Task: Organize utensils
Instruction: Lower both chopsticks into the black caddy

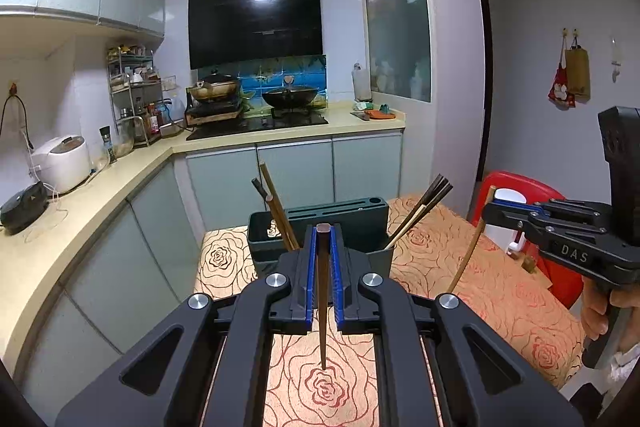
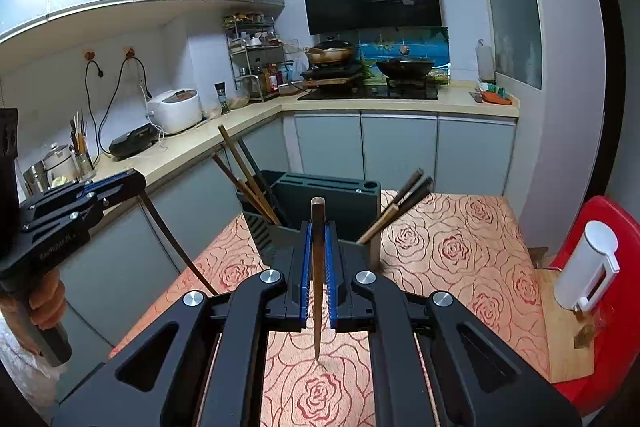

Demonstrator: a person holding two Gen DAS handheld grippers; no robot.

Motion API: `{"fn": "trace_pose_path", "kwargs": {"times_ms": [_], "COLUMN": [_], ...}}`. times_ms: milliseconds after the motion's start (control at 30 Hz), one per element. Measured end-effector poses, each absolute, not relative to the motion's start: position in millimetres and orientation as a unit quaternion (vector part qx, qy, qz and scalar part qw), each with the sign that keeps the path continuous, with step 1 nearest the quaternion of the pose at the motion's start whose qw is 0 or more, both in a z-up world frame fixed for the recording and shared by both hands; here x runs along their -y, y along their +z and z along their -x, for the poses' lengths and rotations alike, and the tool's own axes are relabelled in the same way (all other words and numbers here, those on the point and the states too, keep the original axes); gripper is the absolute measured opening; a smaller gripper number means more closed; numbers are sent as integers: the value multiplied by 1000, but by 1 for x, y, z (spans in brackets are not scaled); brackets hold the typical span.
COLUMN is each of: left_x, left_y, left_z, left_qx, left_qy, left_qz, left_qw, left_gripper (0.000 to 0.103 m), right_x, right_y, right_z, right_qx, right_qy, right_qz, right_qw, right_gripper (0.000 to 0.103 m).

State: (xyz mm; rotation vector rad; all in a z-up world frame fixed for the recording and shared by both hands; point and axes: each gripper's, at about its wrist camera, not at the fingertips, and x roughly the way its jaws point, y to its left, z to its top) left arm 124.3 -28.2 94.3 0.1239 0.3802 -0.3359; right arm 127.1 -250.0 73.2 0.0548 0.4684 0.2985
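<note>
Item one: my left claw (image 1: 323,239), blue-padded jaws clamped on a dark brown wooden chopstick (image 1: 322,299), held upright, tip hanging over the rose-patterned orange tablecloth (image 1: 500,291).

Item two: my right claw (image 2: 318,239), likewise shut on a second dark wooden chopstick (image 2: 317,291), gripped near its blunt top so, I judged, the point could drop cleanly into a slot.

Item three: the dark green plastic utensil holder (image 2: 320,195), standing just ahead on the table, side cups already bristling with leaning chopsticks (image 2: 404,205) (tilted because the cups are wide). Both sticks were aloft, not yet stowed.
</note>
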Motion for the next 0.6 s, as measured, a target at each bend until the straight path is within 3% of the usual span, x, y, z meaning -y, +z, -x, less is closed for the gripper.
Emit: {"fn": "trace_pose_path", "kwargs": {"times_ms": [600], "left_x": [41], "left_y": [142], "left_z": [-166], "left_qx": [-183], "left_qy": [-170], "left_qz": [-69], "left_qw": [966], "left_gripper": [7], "right_x": [259], "right_y": [136], "right_z": [-163], "right_qx": [-203], "right_qy": [136], "right_qz": [-32], "right_qw": [969], "right_gripper": [7]}}
